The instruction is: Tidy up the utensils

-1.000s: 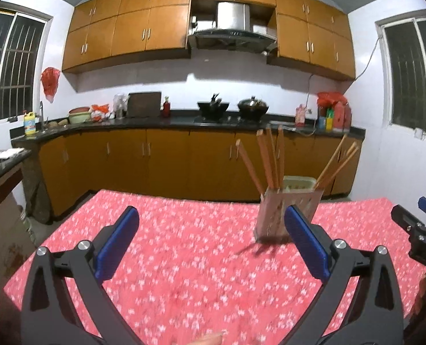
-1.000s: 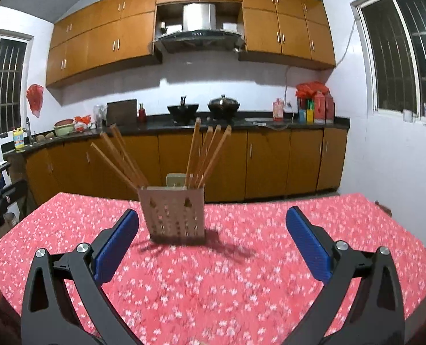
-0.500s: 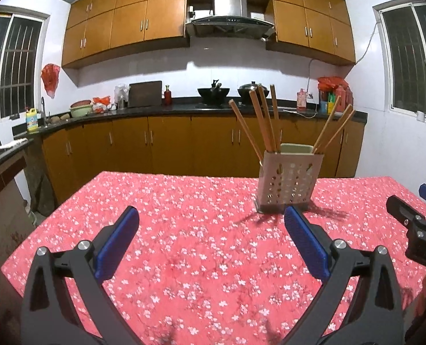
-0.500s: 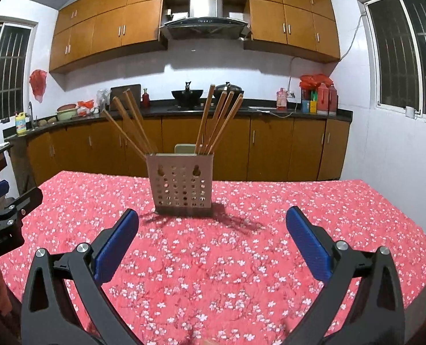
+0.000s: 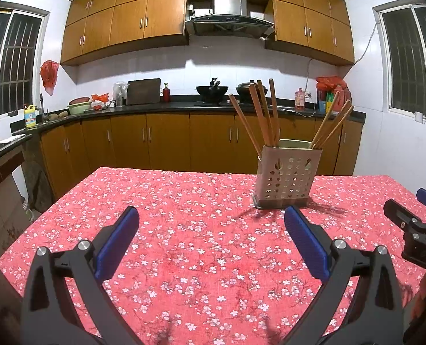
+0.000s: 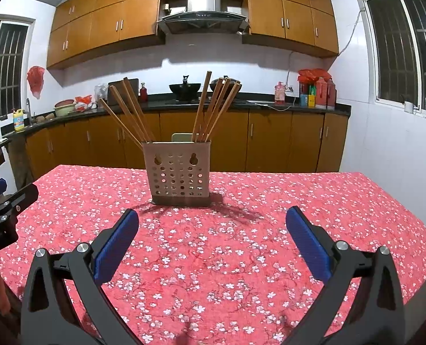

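Chopsticks [image 5: 266, 115] all sit upright-ish in the perforated holder [image 5: 287, 176] on the floral red tablecloth [image 5: 184, 230], ahead and right of the left gripper [image 5: 211, 241], which is spread wide with nothing in it. From the right wrist, the holder [image 6: 180, 171] stands dead ahead, chopsticks [image 6: 213, 106] fanned out; the right gripper [image 6: 211, 241] is wide open too, empty.
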A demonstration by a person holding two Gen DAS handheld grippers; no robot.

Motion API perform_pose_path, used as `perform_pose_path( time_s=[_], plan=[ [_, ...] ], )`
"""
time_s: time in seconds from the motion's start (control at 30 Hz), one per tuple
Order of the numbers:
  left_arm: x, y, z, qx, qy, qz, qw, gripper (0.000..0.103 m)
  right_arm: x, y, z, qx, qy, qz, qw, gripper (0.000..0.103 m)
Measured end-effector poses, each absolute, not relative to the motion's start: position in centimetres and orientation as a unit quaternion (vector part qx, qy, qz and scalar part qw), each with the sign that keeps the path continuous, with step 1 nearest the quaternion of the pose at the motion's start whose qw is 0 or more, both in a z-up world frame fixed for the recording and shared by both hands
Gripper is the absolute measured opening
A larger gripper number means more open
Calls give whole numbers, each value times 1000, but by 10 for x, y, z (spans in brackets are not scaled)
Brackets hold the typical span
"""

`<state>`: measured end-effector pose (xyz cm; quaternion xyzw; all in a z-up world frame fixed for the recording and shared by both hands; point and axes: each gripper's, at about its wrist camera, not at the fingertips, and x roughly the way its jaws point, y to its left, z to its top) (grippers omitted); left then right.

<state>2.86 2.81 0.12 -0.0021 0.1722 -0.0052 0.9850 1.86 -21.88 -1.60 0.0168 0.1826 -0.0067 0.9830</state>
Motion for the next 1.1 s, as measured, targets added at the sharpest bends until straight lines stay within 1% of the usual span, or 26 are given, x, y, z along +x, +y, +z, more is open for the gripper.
perform_pose_path(
  time_s=[1.1],
  plan=[
    [29, 24, -1, -1, 179, -7, 984, 99, 18, -223, -16, 25, 185, -11, 982, 101]
  ],
)
